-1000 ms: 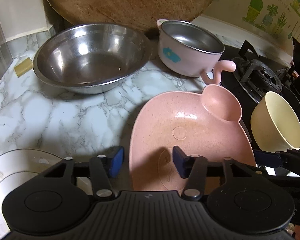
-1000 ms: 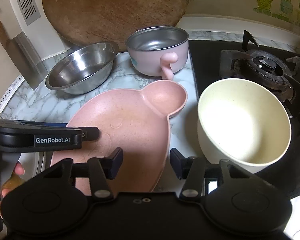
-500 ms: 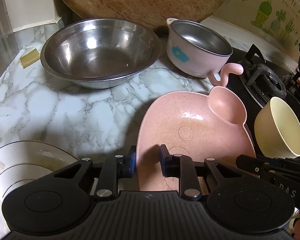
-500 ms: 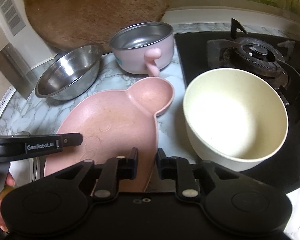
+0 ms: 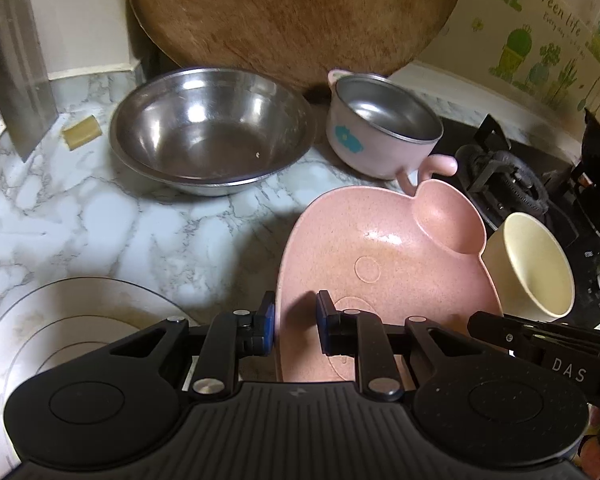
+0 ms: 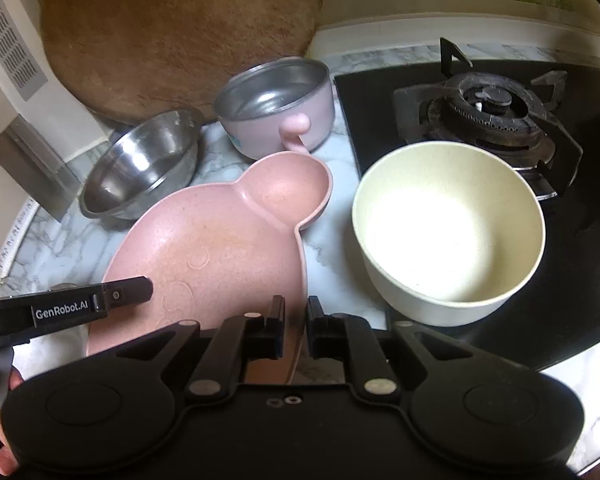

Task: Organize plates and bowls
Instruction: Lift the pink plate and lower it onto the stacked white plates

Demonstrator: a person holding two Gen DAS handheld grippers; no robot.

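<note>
wooden board (image 5: 292, 16), gas burner (image 6: 488, 108), maybe cleaver (image 5: 16, 68)

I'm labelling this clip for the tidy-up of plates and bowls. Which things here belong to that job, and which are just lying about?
Belong to the job:
pink plate
cream bowl
steel bowl
pink cup-bowl
white plate

Just lying about:
wooden board
cleaver
gas burner

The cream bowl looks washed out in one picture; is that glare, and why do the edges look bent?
Right wrist view: light overexposes the inside of the cream bowl, hiding surface detail. Left wrist view: the steel bowl shows bright highlights, and the gripper casts a shadow on the pink plate. Both views: the fisheye lens curves straight lines and darkens the corners.
</note>
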